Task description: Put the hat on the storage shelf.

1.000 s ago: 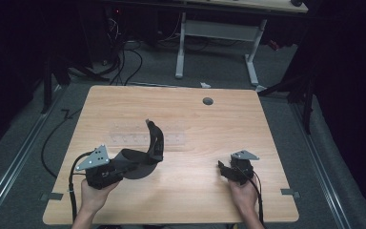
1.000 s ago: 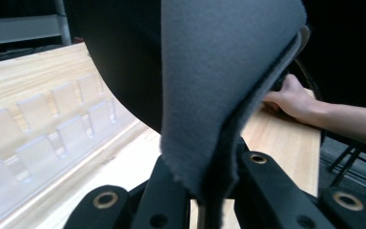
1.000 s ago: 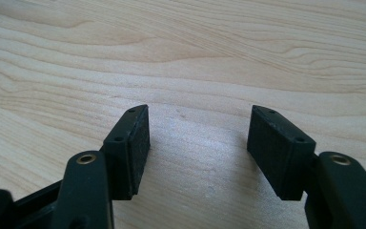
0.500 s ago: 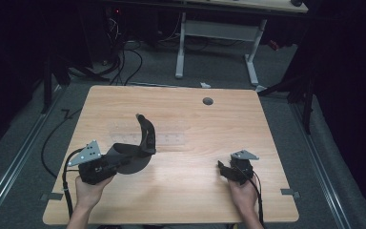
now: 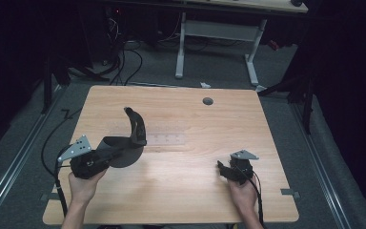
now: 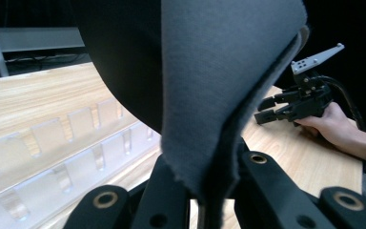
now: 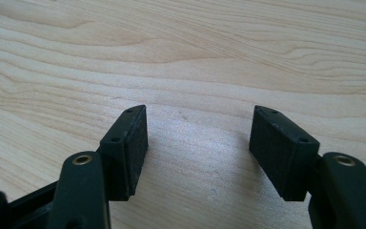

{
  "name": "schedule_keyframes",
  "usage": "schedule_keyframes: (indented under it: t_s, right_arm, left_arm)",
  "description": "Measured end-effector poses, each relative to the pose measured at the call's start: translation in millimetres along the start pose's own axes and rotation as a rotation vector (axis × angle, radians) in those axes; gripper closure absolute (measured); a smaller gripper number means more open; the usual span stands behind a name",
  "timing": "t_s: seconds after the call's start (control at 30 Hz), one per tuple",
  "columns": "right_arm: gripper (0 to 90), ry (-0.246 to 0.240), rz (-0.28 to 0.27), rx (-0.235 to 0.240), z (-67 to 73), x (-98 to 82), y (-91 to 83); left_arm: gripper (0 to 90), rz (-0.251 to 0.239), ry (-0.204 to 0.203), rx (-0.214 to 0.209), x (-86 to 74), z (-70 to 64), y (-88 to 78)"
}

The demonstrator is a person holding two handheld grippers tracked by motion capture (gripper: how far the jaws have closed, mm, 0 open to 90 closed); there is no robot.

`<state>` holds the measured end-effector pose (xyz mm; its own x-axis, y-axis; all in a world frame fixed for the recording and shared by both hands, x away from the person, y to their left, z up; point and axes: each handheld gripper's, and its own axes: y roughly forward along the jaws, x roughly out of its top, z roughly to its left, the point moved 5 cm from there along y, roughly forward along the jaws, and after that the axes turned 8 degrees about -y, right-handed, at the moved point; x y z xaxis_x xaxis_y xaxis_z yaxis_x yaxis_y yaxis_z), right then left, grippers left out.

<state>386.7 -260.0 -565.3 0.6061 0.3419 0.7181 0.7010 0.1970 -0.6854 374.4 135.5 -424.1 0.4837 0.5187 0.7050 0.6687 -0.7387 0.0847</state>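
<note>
Clamped between the jaws of the left gripper was a dark grey cloth cap, whose stiff curved brim was raised above the wooden table. Compared with a second earlier, the gripper and the cap had been carried toward the table's left side, and the brim, seen before nearer the table's middle, was now found further left. In the left gripper view the grey fabric was seen pinched tightly between the jaws, hanging over a clear plastic divided tray lying flat on the table. The right gripper was kept in the same place near the front right of the table, close above the wood. Its jaws were held apart with nothing between them, the pads standing over bare tabletop, as before.
</note>
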Motion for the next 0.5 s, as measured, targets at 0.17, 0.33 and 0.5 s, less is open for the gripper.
schedule_keyframes:
  t_s: [0.17,0.33,0.5]
  right_arm:
    - [38.5,0.001,0.000,0.000,0.0,0.0,0.0]
    - [38.5,0.002,0.001,0.000,0.1,0.0,0.0]
    - [38.5,0.002,0.001,0.000,0.1,0.0,0.0]
  left_arm:
    - [86.2,-0.016,-0.002,0.008,5.3,2.0,1.1]
    - [86.1,-0.030,-0.001,0.025,10.6,6.6,2.7]
    - [86.1,-0.041,0.000,0.041,15.5,11.5,5.0]
